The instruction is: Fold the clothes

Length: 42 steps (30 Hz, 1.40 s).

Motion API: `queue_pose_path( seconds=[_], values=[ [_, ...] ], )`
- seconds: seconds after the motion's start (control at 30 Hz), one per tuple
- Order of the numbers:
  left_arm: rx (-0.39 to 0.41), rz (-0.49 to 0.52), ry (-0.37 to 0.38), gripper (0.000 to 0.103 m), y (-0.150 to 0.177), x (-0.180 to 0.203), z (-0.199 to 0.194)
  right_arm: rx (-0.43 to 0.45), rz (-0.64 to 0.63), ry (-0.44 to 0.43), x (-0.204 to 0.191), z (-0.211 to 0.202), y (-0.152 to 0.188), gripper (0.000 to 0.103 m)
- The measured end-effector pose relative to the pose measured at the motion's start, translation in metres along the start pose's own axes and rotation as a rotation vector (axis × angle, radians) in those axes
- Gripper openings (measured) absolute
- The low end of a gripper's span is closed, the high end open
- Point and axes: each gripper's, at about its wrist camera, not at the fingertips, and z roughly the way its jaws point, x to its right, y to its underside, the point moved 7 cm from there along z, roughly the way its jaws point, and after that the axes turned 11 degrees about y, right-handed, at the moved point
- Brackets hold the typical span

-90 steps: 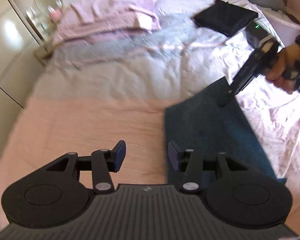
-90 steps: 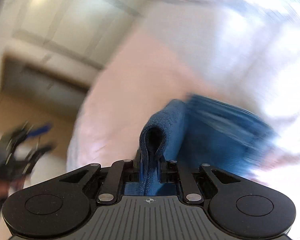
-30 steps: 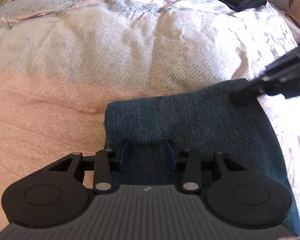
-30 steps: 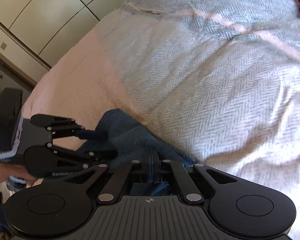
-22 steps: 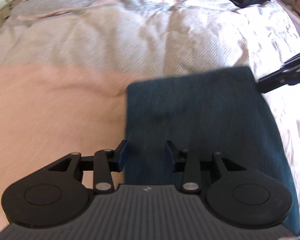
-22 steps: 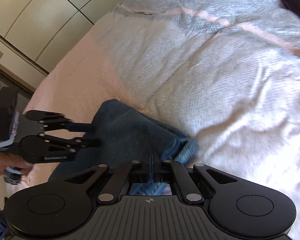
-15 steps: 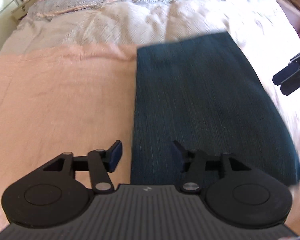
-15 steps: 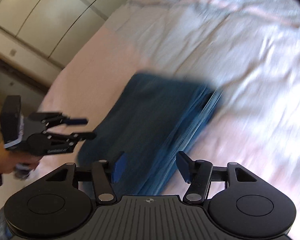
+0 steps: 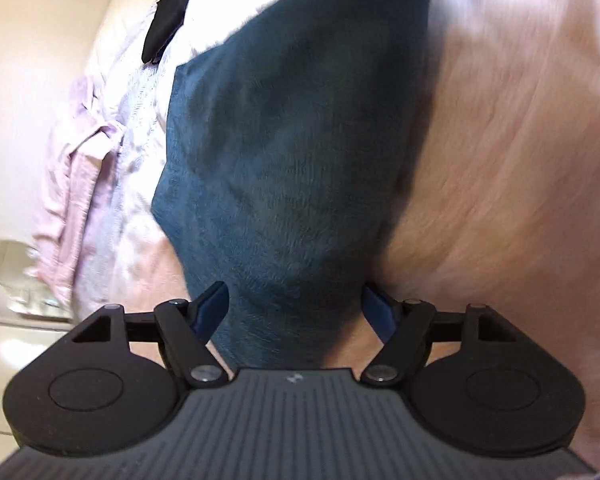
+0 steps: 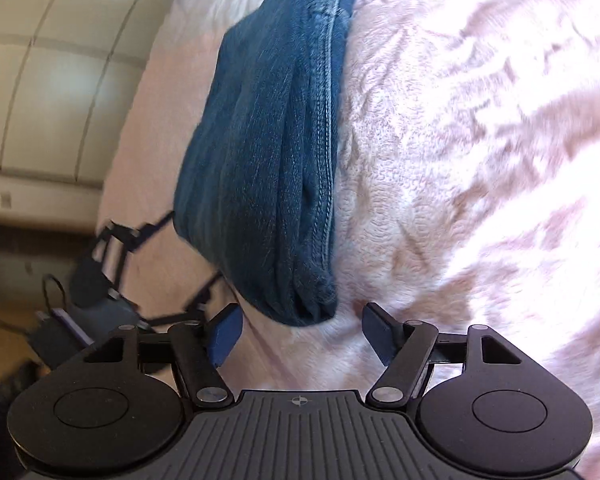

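Left wrist view: folded jeans [image 9: 296, 152] fill the frame's centre on a pink bedspread [image 9: 512, 152], a black garment [image 9: 168, 24] upper left, the left gripper [image 9: 296, 312] with jaws spread, holding nothing. Right wrist view: the jeans [image 10: 260, 152] lie centre-left on the bedspread [image 10: 480, 140], pale cabinet doors [image 10: 56, 72] upper left, the right gripper [image 10: 302, 332] likewise released.

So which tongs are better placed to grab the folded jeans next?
Probably the left tongs: open, they straddle the near end of the folded dark blue denim jeans. The right tongs, also open, sit just short of the stitched corner.

Open bedspread [image 10: 480, 140] beside folded jeans [image 10: 260, 160]
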Motion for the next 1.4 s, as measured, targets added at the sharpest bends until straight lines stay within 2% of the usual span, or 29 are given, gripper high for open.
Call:
queue_pose_path(
  seconds=[0.07,0.1,0.17,0.2,0.23,0.27,0.3,0.4,0.53,0.67,0.77,0.87,0.9,1.1,1.2,1.27,1.3,1.4],
  values=[
    [-0.034,-0.007,-0.029,0.066,0.007,-0.005,0.013,0.035,0.024,-0.029,-0.004,0.008,0.000,0.070],
    [-0.044,-0.027,-0.024,0.061,0.009,-0.008,0.018,0.051,0.034,-0.042,-0.006,0.013,-0.001,0.070],
    [-0.049,-0.061,-0.001,0.049,0.010,-0.009,0.023,0.073,0.047,-0.057,-0.009,0.021,-0.004,0.069],
    [-0.055,-0.070,-0.002,0.040,0.009,-0.009,0.023,0.077,0.061,-0.058,-0.008,0.023,-0.007,0.069],
    [-0.058,-0.088,-0.006,0.034,0.007,-0.009,0.021,0.078,0.082,-0.056,-0.005,0.023,-0.011,0.065],
    [-0.061,-0.107,-0.010,0.032,0.004,-0.010,0.018,0.078,0.102,-0.054,-0.001,0.023,-0.015,0.042],
    [-0.063,-0.124,-0.014,0.029,0.001,-0.010,0.012,0.069,0.110,-0.057,0.001,0.021,-0.018,0.033],
    [-0.074,-0.166,-0.019,0.025,-0.017,-0.009,-0.015,0.024,0.048,-0.070,0.004,0.002,-0.027,0.025],
    [-0.095,-0.261,0.028,0.023,-0.071,0.005,-0.068,-0.045,-0.081,-0.063,0.021,-0.045,-0.056,0.025],
    [-0.117,-0.402,0.095,0.021,-0.163,0.024,-0.114,-0.125,-0.245,-0.042,0.052,-0.103,-0.100,0.024],
    [-0.121,-0.517,0.110,0.020,-0.245,0.031,-0.123,-0.178,-0.361,-0.007,0.075,-0.137,-0.141,0.024],
    [-0.108,-0.608,0.086,0.020,-0.315,0.031,-0.114,-0.143,-0.395,-0.012,0.097,-0.142,-0.155,0.025],
    [-0.101,-0.627,0.077,0.020,-0.330,0.034,-0.108,-0.127,-0.401,-0.017,0.105,-0.142,-0.158,0.025],
    [-0.041,-0.670,0.036,0.021,-0.367,0.057,-0.076,-0.027,-0.438,-0.047,0.150,-0.144,-0.176,0.026],
    [0.047,-0.680,0.005,0.023,-0.364,0.066,-0.072,0.022,-0.457,-0.061,0.172,-0.146,-0.185,0.026],
    [0.100,-0.680,-0.019,0.024,-0.363,0.073,-0.069,0.055,-0.469,-0.071,0.187,-0.147,-0.191,0.031],
    [0.109,-0.665,-0.044,0.025,-0.364,0.079,-0.068,0.078,-0.463,-0.090,0.194,-0.147,-0.191,0.035],
    [0.115,-0.617,-0.120,0.026,-0.369,0.096,-0.066,0.170,-0.428,-0.179,0.215,-0.148,-0.185,0.039]
  ],
)
